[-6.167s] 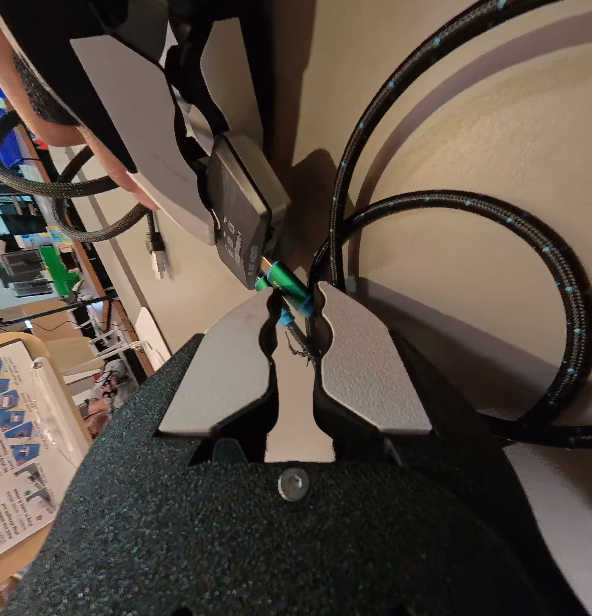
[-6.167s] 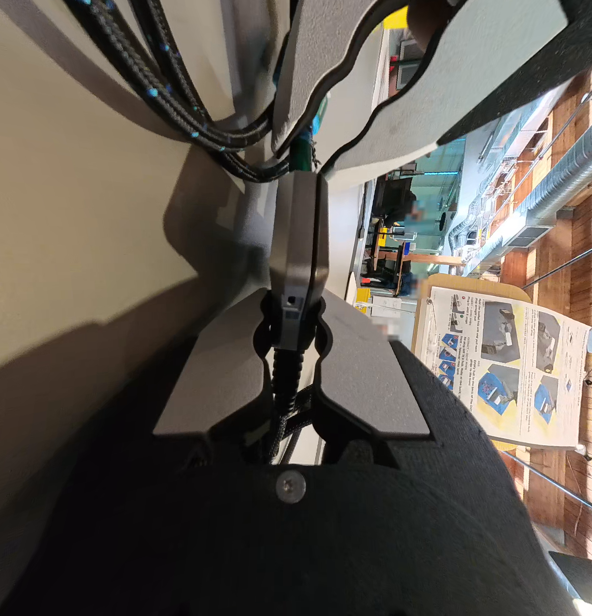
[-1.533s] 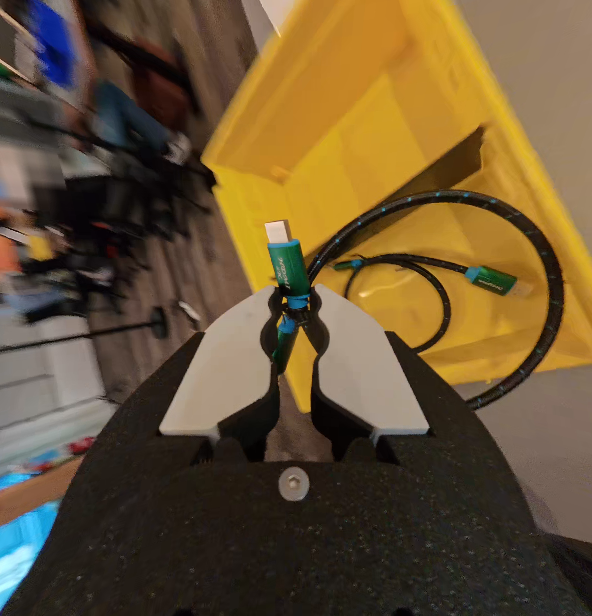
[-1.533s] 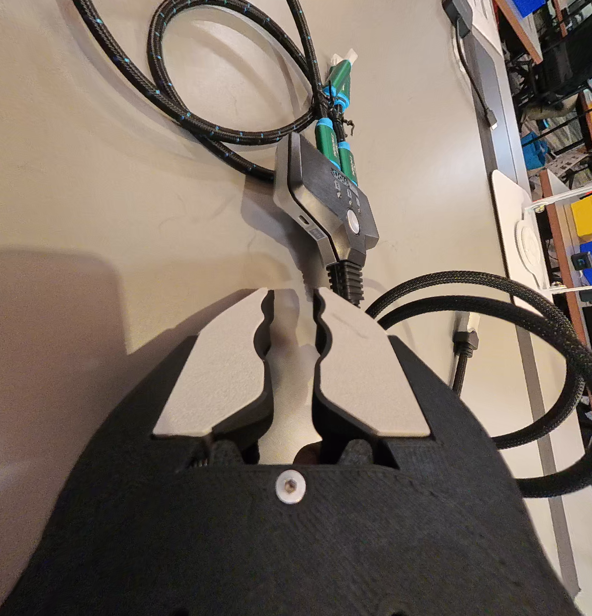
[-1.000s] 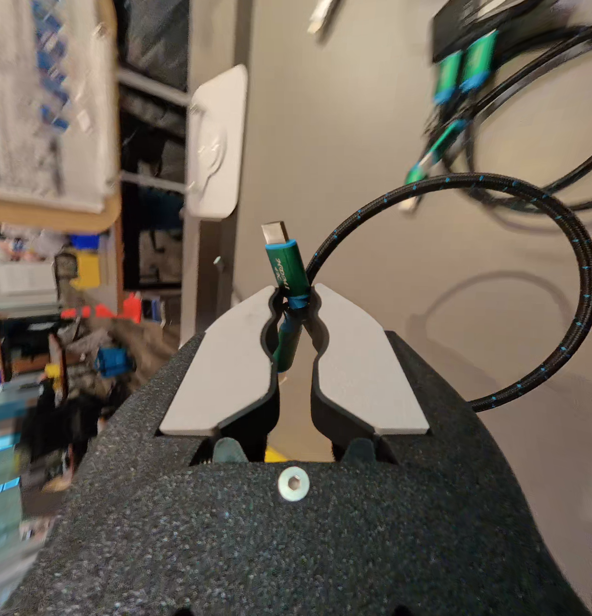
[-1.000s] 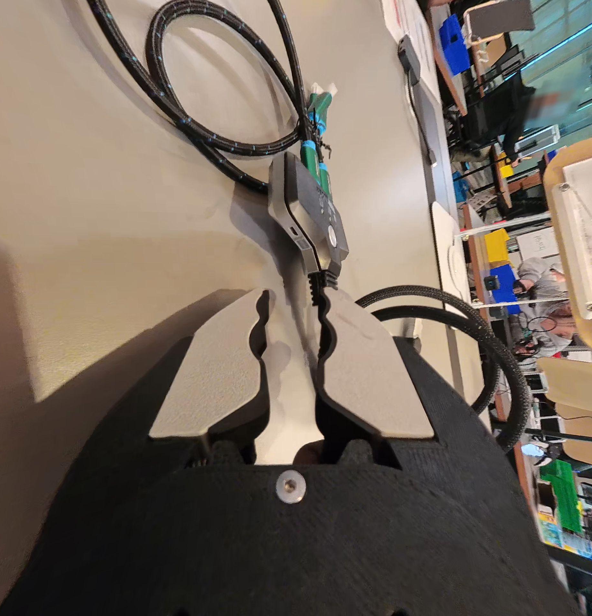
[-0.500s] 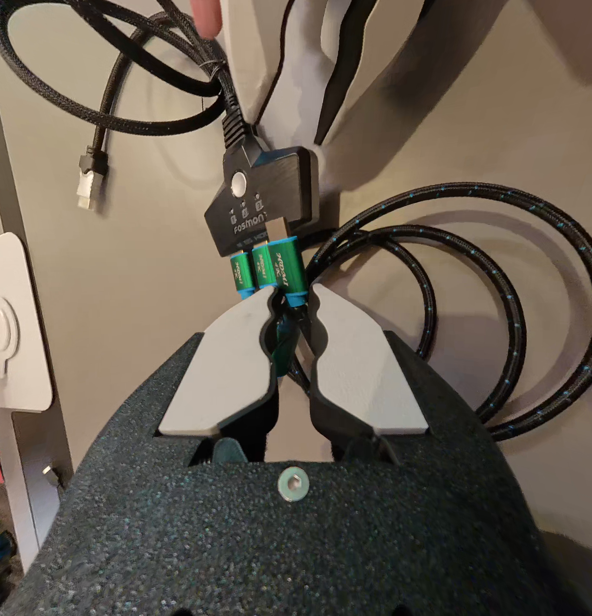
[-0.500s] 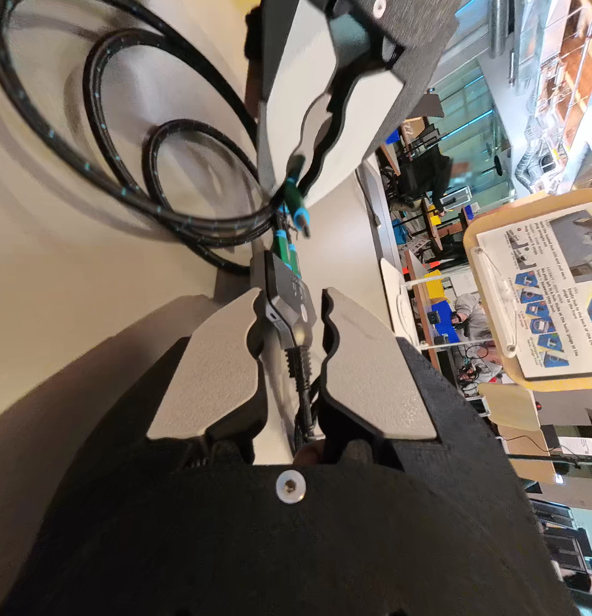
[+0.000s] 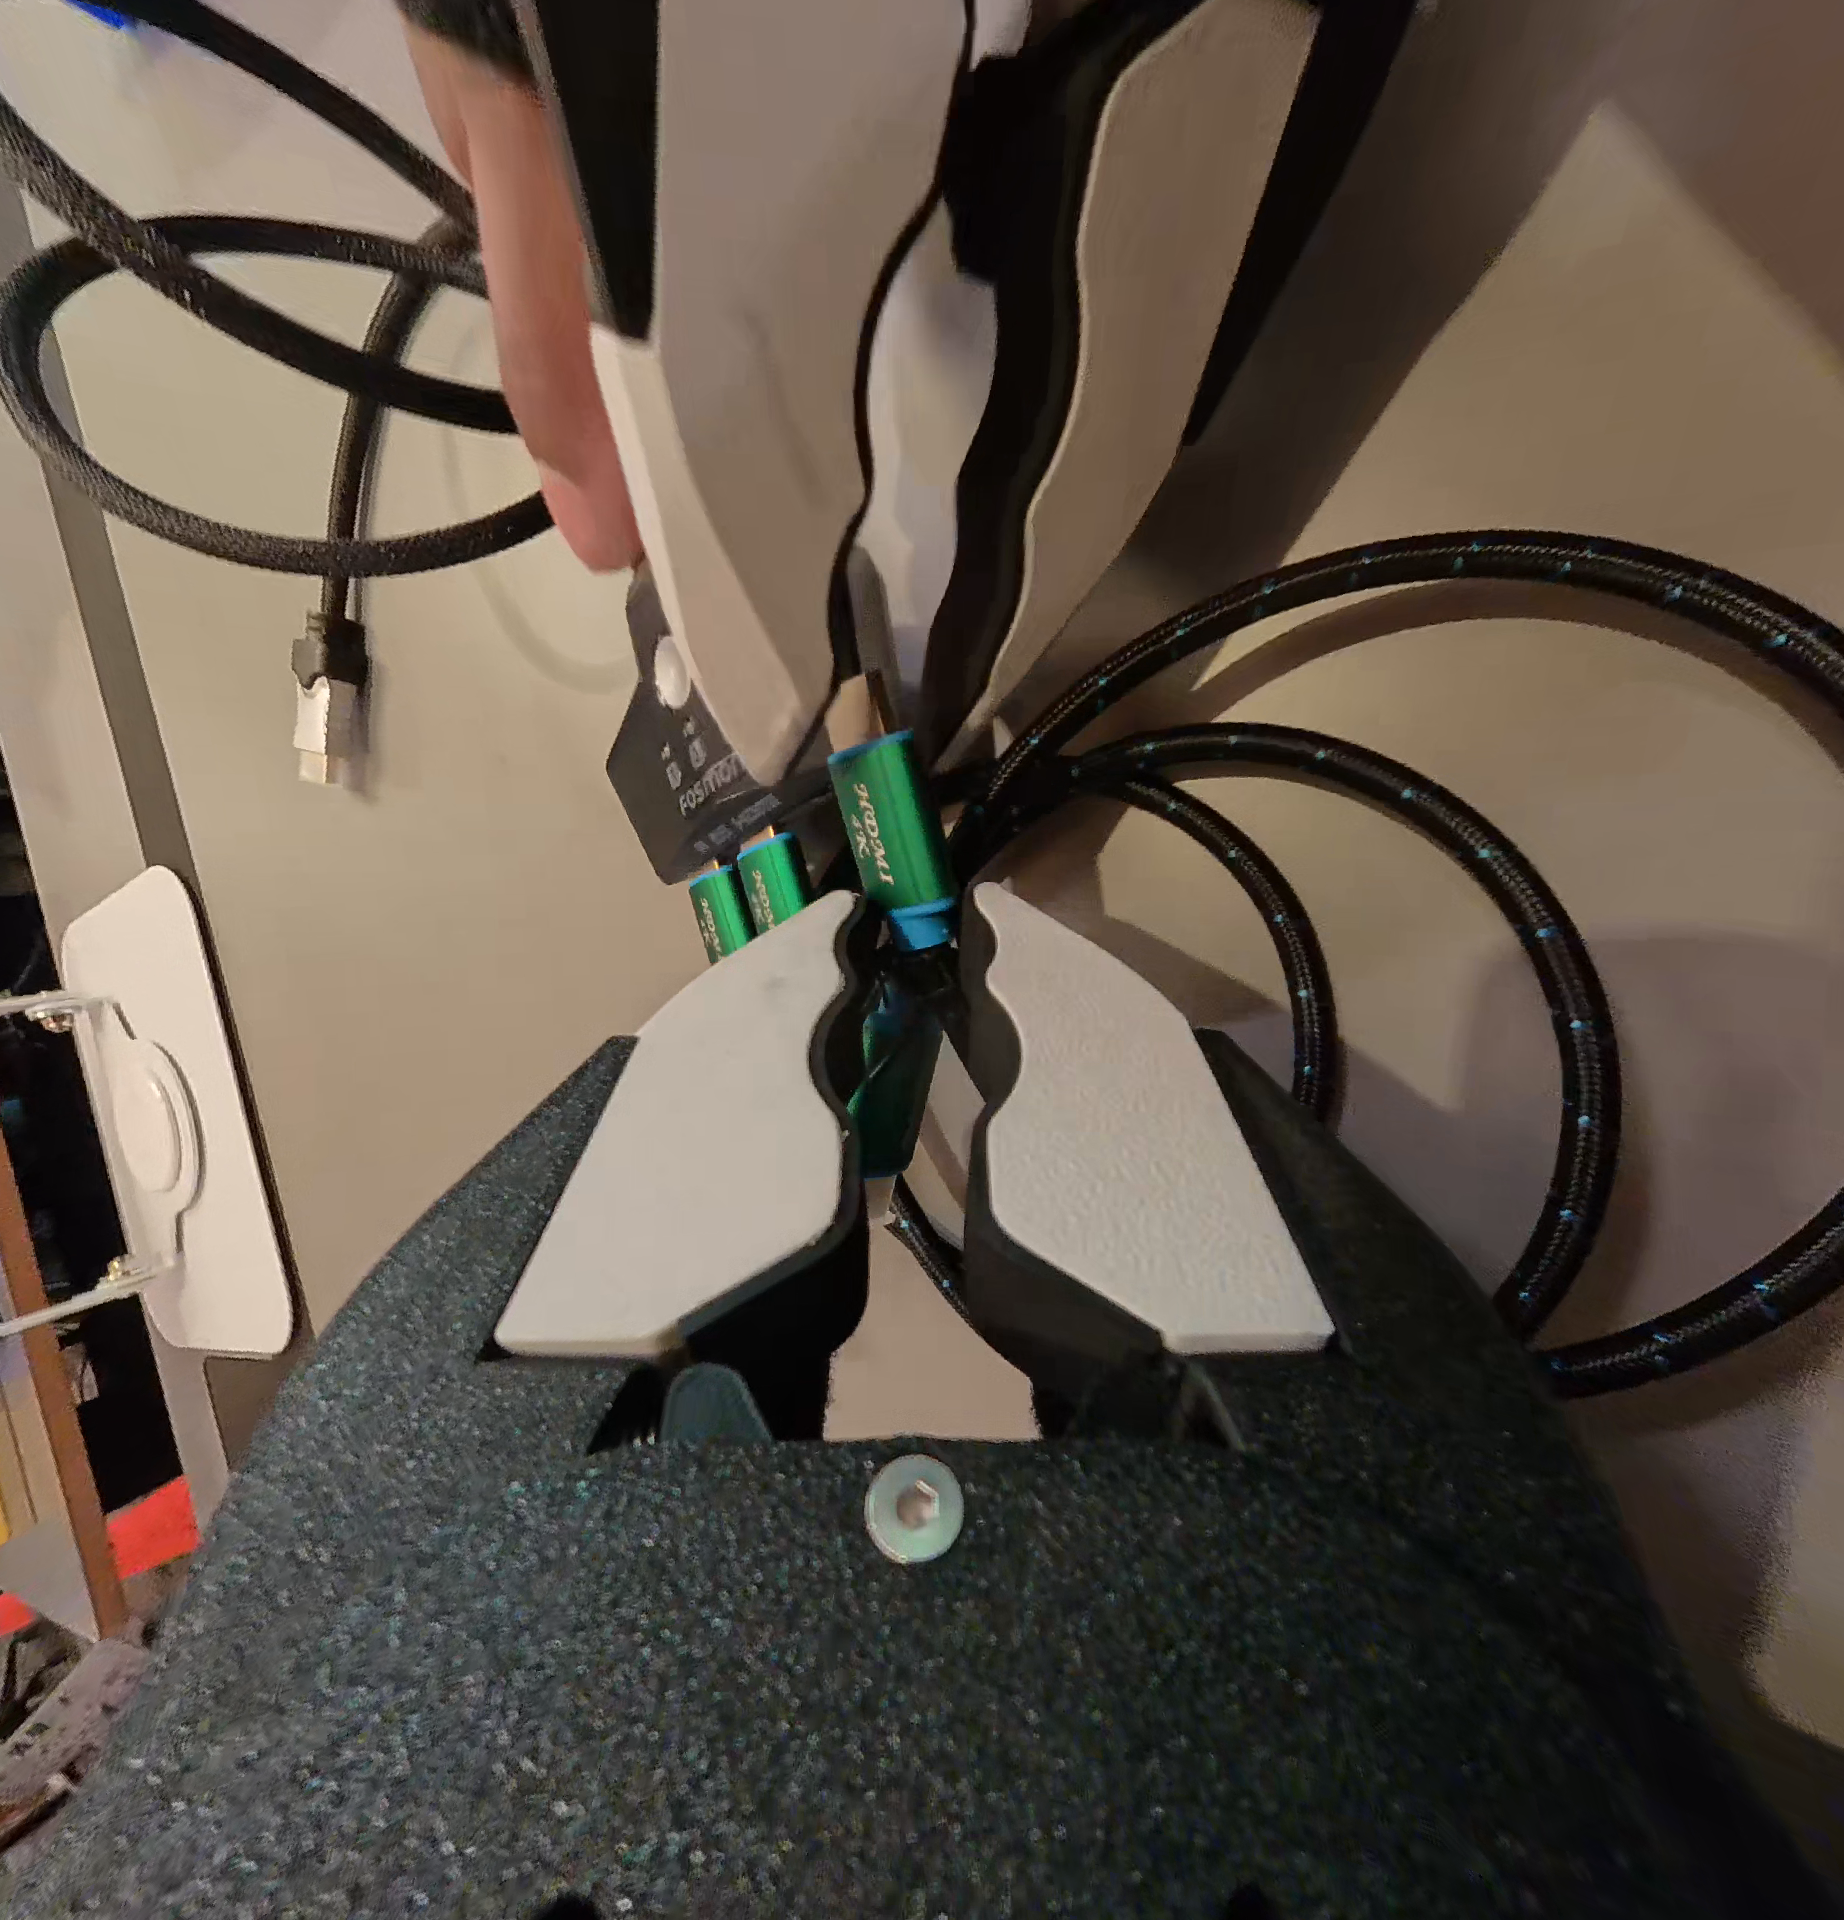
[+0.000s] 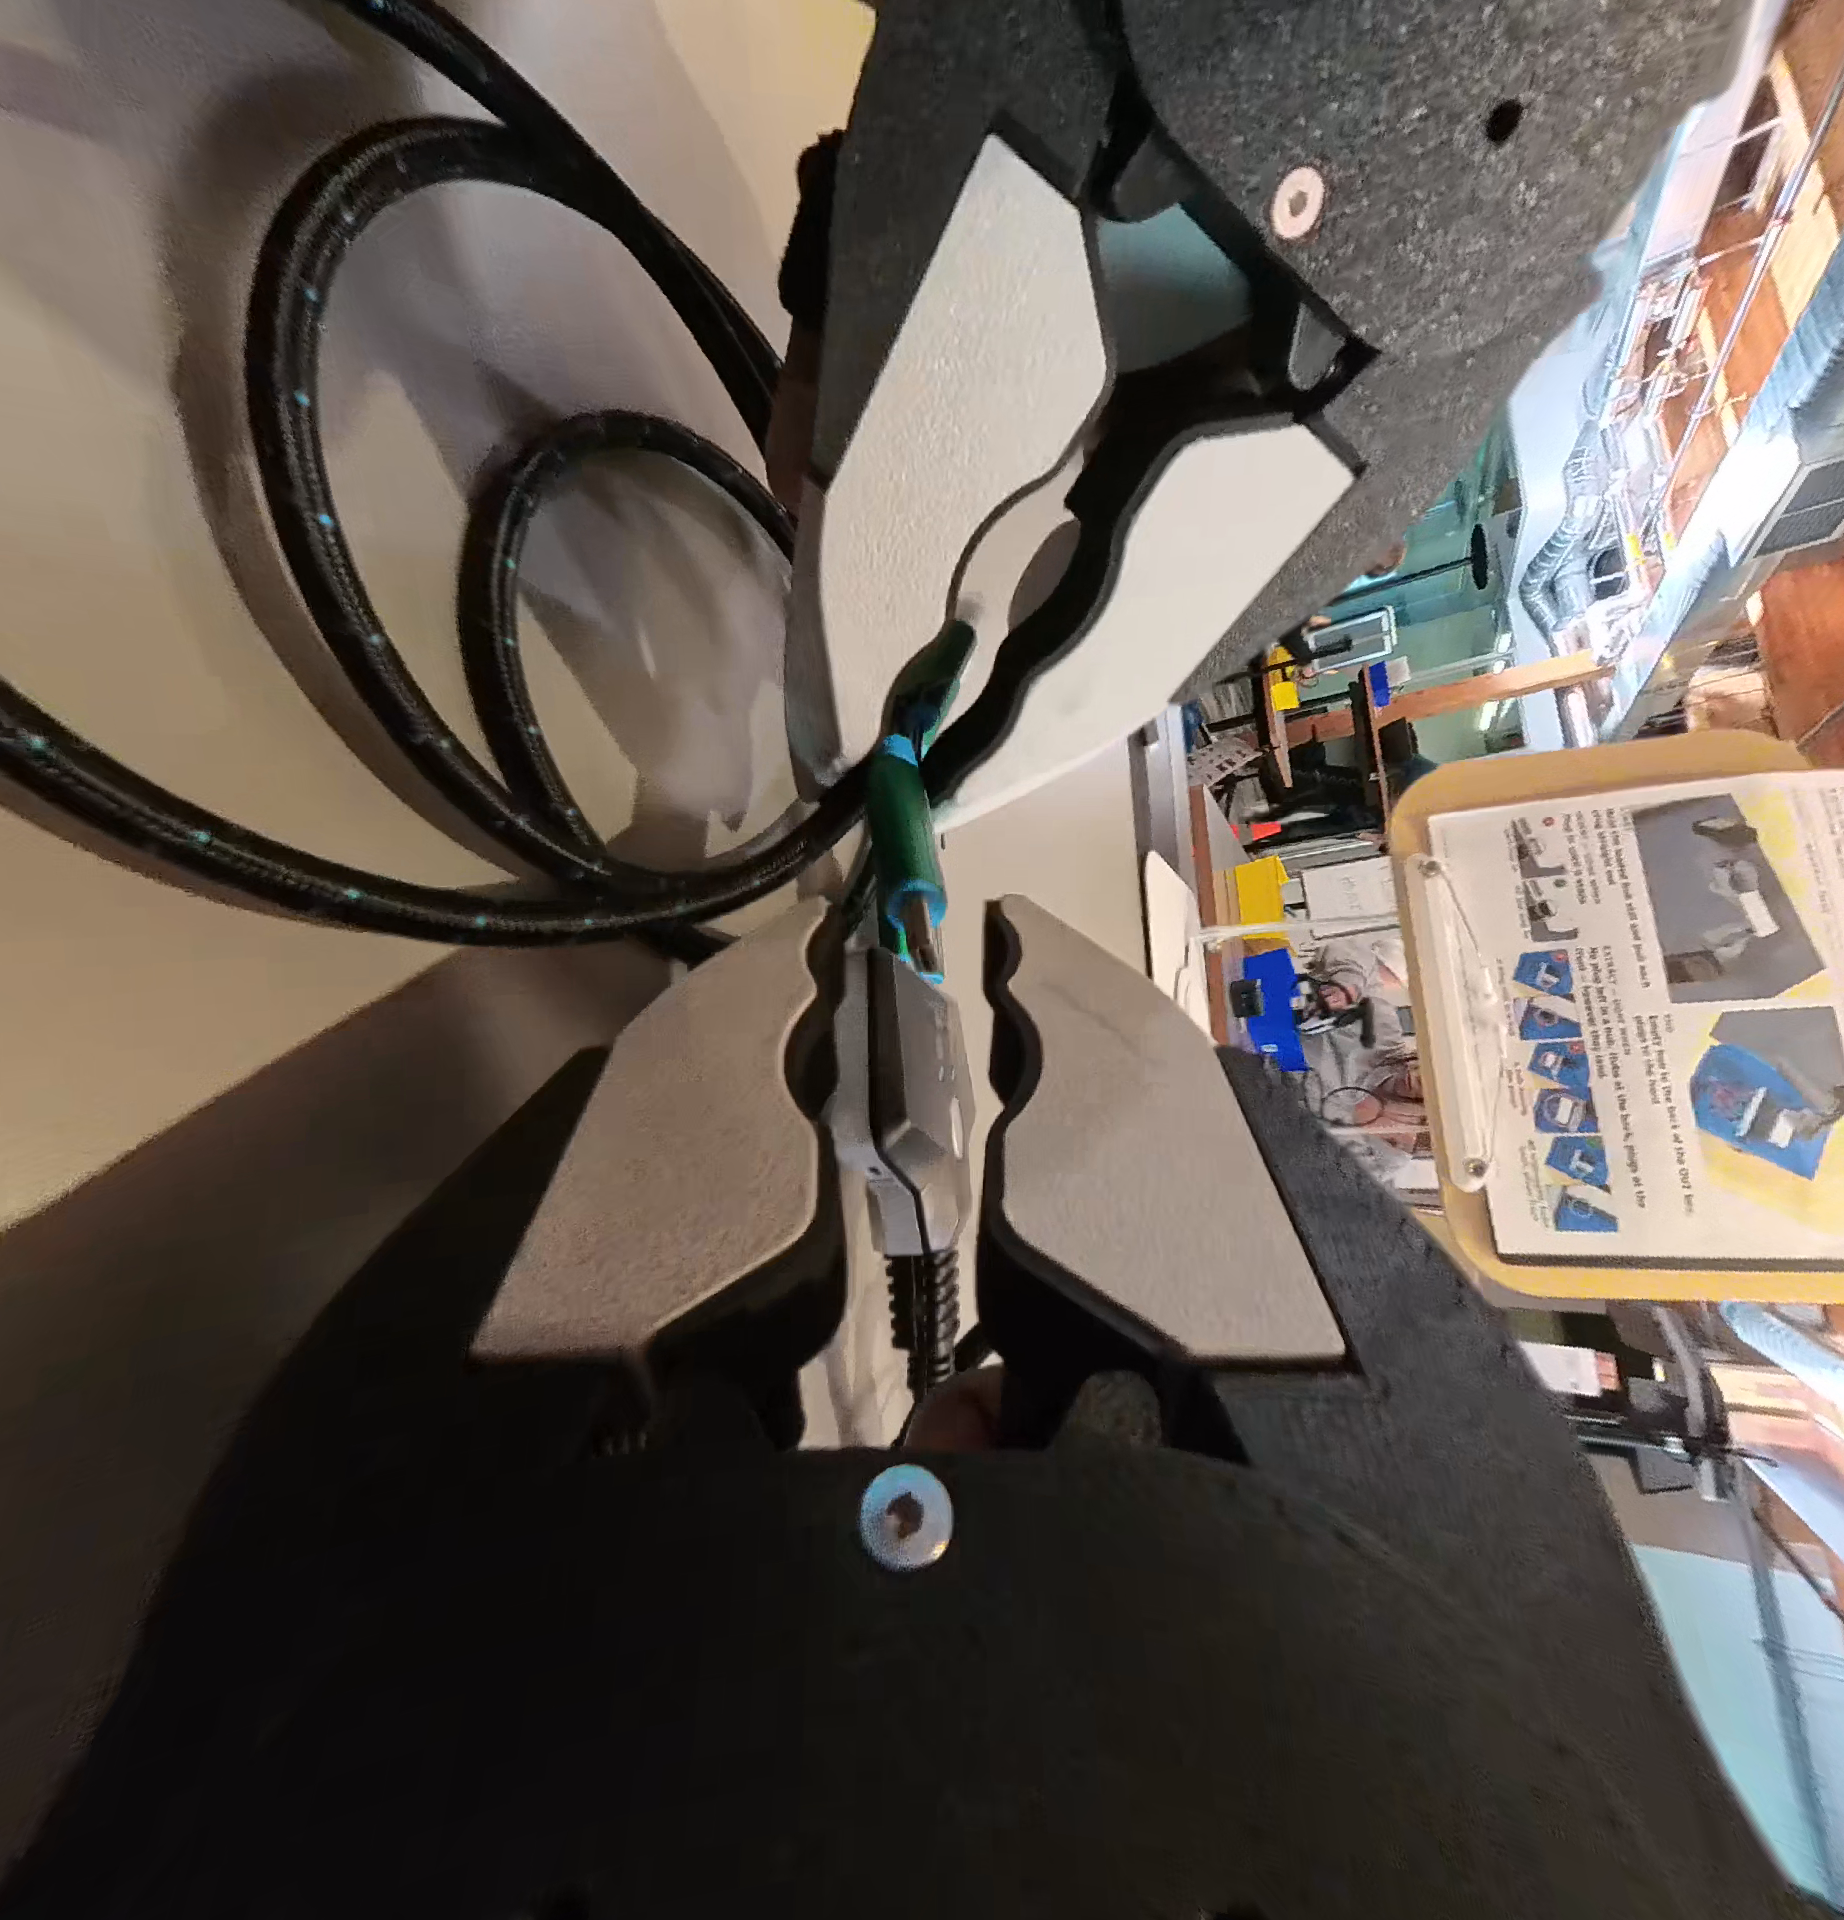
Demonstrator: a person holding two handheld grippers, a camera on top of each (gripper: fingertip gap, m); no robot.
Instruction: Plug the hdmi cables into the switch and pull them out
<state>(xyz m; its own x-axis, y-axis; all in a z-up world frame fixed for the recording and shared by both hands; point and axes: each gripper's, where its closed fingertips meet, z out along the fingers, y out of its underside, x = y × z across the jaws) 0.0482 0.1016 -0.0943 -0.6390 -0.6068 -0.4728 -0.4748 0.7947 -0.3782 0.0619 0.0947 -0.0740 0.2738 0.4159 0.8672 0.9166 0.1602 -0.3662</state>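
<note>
The left claw (image 9: 910, 914) is nearly closed, its two pale grey, wavy-edged fingers (image 9: 731, 1101) pinching the blue collar at the base of a glossy green metal plug (image 9: 887, 831), whose flat metal tip points away at the dark switch box (image 9: 689, 800). The right claw (image 10: 902, 935) stands a little wider, its fingers clamped on the two flat faces of that same box (image 10: 913, 1081), a slim, brushed dark-grey slab with bevelled corners and a ribbed black strain relief at its near end. Each claw body is black, grainy plastic with one silver screw at the middle. Two more green plugs (image 9: 746, 909), same shape and sheen, are seated side by side in the box's near edge, just left of the held one, so three green plugs show in all. Black braided cables flecked with blue (image 9: 1417, 831) curl in about three loops on the smooth beige tabletop (image 9: 1520, 416) to the right of the box. A plainer black braided cable (image 9: 222, 312) loops at far left and ends in a single silver-tipped connector (image 9: 326, 686) lying flat. Further left a white rounded plate (image 9: 170, 1122) sits at the tabletop's edge. From the right claw's camera a sheet with pictures in a clear holder on a tan board (image 10: 1676, 1018) stands at the right.
</note>
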